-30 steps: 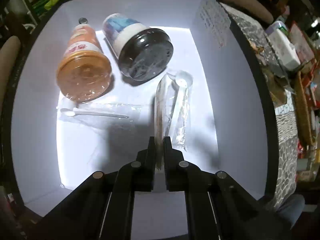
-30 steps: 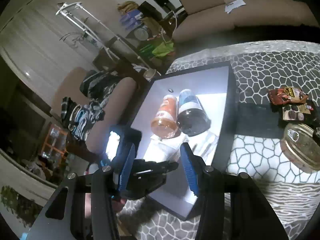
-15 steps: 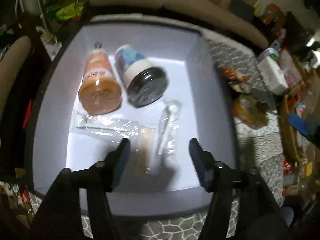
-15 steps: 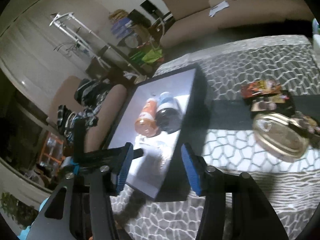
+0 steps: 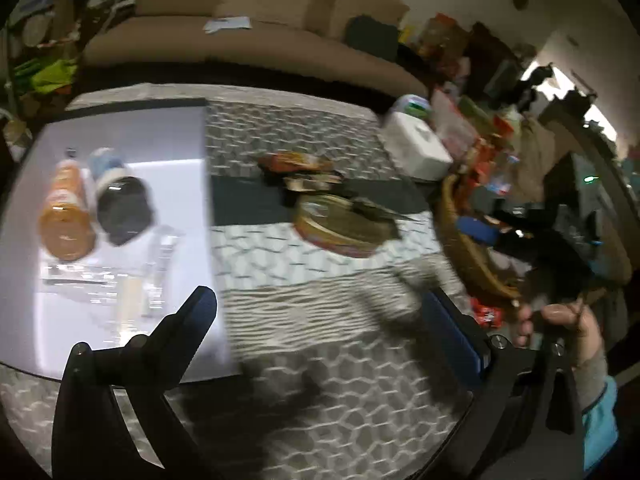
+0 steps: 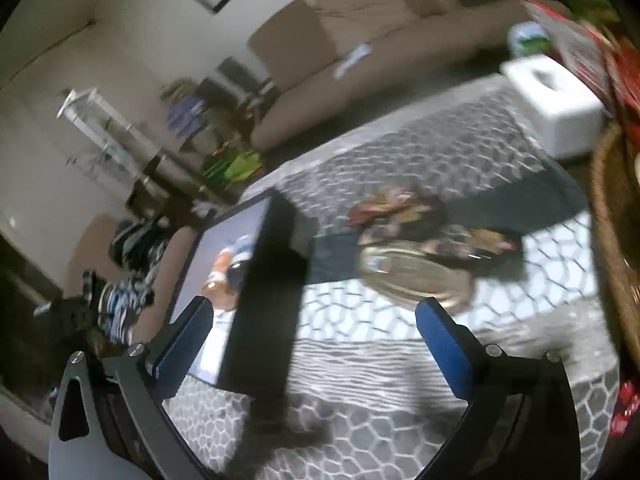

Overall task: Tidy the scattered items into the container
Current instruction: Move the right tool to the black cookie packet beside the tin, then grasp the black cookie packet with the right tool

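Nearest the left wrist camera, the left gripper stands spread wide, jaws opening, nothing between them; a second ago it was pinched shut on a clear wrapped utensil low inside the container. That packet now lies loose on the white floor of the container, beside other clear wrappers and just below the orange bottle and the dark-lidded jar, both on their sides. The view has since swung away from the box interior toward the patterned tabletop.

At the right edge a hand grips the other tool. In the right wrist view, the right gripper is likewise spread and opening, empty, with the container's dark wall between its fingers in the picture but not touching them.

Farther out on the tabletop lie the items not yet stowed: a flat oval tin and, beyond it, a cluster of snack packets. A white box and a wicker basket stand at the far right.

Judged from this layout, one deposit is complete and both grippers are free for the tin or the packets.
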A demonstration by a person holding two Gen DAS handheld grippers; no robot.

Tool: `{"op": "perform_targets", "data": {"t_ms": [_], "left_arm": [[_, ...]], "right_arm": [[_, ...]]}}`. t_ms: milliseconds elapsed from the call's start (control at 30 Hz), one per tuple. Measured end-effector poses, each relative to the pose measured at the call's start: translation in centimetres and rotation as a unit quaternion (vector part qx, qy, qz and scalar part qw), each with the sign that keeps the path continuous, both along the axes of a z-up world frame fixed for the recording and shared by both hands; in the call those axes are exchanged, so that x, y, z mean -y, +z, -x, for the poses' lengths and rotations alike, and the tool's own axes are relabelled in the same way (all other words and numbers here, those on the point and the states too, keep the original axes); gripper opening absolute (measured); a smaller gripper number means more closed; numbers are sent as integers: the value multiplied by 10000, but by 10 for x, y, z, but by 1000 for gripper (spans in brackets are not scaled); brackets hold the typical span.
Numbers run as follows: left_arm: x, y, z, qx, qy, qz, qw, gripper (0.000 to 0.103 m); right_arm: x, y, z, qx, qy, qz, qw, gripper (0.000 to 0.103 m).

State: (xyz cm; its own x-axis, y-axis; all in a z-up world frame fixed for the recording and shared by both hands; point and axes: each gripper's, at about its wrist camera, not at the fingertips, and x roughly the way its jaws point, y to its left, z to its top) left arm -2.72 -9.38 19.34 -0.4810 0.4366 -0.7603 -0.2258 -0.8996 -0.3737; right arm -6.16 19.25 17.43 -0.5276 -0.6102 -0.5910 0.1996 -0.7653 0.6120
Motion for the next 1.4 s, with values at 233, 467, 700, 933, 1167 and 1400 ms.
{"op": "perform_targets", "data": {"t_ms": [233, 467, 700, 933, 1167, 1400], "left_arm": [[-52, -40, 27, 507, -73, -305, 9982, 103], [-80, -79, 82, 980, 142, -681, 9927, 103], [-123, -98, 143, 1087, 138, -479, 9928, 103], [-148, -121, 171, 1168, 276, -179, 9926, 100], [-157, -129, 173, 1286, 333, 21, 9911, 35], [-158, -125, 167, 1251, 180, -154, 9919, 19]], "right_arm": [[-56, -63, 14, 645, -656, 771, 9928, 103], [-88, -120, 47, 1270, -1127, 1403, 9754, 103], [-93, -131, 77, 1023, -1043, 1093, 9832, 103], [-89, -140, 95, 921, -930, 909, 9872, 75], [-84, -148, 98, 1036, -775, 806, 9883, 26], [-71, -129, 90, 701, -563, 463, 9949, 18]]}}
